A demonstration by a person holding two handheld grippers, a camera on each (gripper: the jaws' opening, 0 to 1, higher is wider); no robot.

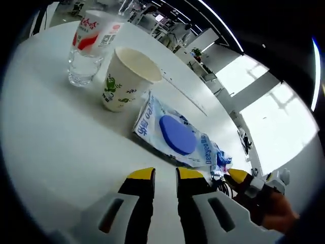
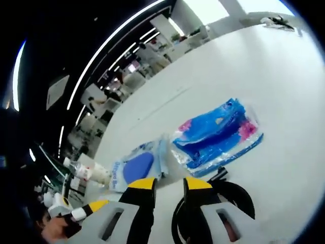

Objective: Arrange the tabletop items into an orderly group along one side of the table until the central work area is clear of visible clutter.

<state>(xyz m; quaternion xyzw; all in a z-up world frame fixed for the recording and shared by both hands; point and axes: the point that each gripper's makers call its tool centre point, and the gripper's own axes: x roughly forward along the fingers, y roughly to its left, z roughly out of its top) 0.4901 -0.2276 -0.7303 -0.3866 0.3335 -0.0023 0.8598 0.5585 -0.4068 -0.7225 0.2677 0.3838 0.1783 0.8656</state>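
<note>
On the white table [image 1: 45, 147] a paper cup with green print [image 1: 127, 76] stands beside a clear bottle with a red-and-white label [image 1: 89, 46]. A blue-and-white wipes pack with a blue oval lid [image 1: 175, 132] lies just beyond my left gripper [image 1: 165, 177], whose jaws stand slightly apart with nothing between them. In the right gripper view a blue-and-pink packet [image 2: 218, 134] lies ahead, with the wipes pack [image 2: 139, 165] to its left. My right gripper [image 2: 169, 185] is narrowly open. A black looped thing [image 2: 236, 195] lies under its right jaw.
The table [image 2: 284, 76] runs bare far beyond the packets, with a small dark item [image 2: 278, 21] at its far edge. A hand holds the other gripper [image 2: 76, 213] at lower left. Office desks, windows and ceiling light strips lie behind.
</note>
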